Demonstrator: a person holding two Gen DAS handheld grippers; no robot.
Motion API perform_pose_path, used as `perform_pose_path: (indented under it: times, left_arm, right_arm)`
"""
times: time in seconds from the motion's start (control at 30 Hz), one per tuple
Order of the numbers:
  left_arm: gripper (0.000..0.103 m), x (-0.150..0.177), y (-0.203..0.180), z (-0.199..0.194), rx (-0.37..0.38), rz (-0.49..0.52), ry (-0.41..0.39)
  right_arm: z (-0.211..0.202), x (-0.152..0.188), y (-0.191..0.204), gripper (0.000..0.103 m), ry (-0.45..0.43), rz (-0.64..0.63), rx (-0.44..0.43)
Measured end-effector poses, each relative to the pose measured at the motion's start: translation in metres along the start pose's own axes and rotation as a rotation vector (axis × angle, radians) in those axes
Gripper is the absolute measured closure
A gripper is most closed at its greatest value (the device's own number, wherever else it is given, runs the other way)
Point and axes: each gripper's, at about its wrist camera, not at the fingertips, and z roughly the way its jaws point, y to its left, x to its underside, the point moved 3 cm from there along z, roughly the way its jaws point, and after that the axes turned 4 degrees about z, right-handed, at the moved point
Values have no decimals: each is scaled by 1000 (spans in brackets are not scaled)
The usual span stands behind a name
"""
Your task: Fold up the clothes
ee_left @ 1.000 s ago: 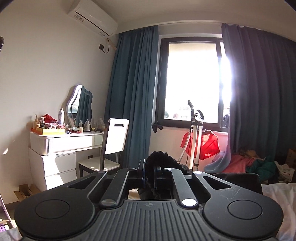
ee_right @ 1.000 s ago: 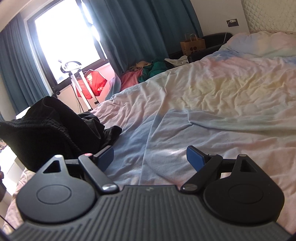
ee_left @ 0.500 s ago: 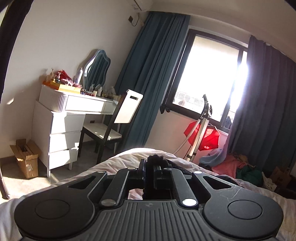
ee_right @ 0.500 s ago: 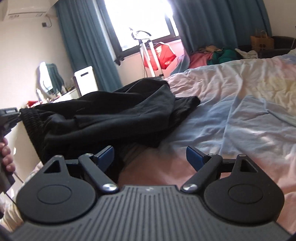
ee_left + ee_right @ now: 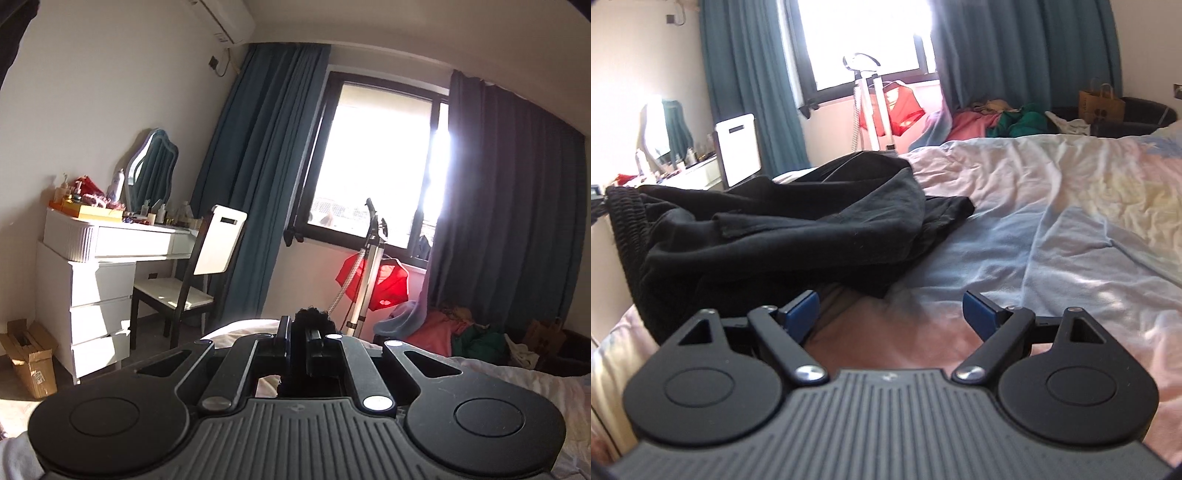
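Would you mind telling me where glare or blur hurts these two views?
Left wrist view: the window is blown out, glare spilling onto the right curtain. Right wrist view: the window is overexposed, the mirror flares white, and the black garment loses detail in shadow.

White dresser [image 5: 92, 258], chair [image 5: 199, 269], teal curtains [image 5: 258, 177], bright window [image 5: 373, 162].

garment [image 5: 783, 229] on bed [image 5: 1052, 206] | chair [image 5: 207, 266] right of dresser [image 5: 99, 266]
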Motion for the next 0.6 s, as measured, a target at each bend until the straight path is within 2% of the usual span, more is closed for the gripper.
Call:
perform_pose_path:
  times: [0.13,0.3,0.47,0.6]
  left_arm:
    - [96,-13,-88,-23,166,129,-68]
    - [96,4,-218,-50,399,243,-115]
    - [95,58,-333,-61,609,383,-87]
    - [94,124,-396,-52,713,481,14]
  right_arm:
    - [-18,-23,-40,16,-83,130,82]
    - [-50,-48,-98,16,-162,260,182]
    - [-86,-63,-156,16,-219,381,247]
    - [-102,-70,-186,16,-250,448,238]
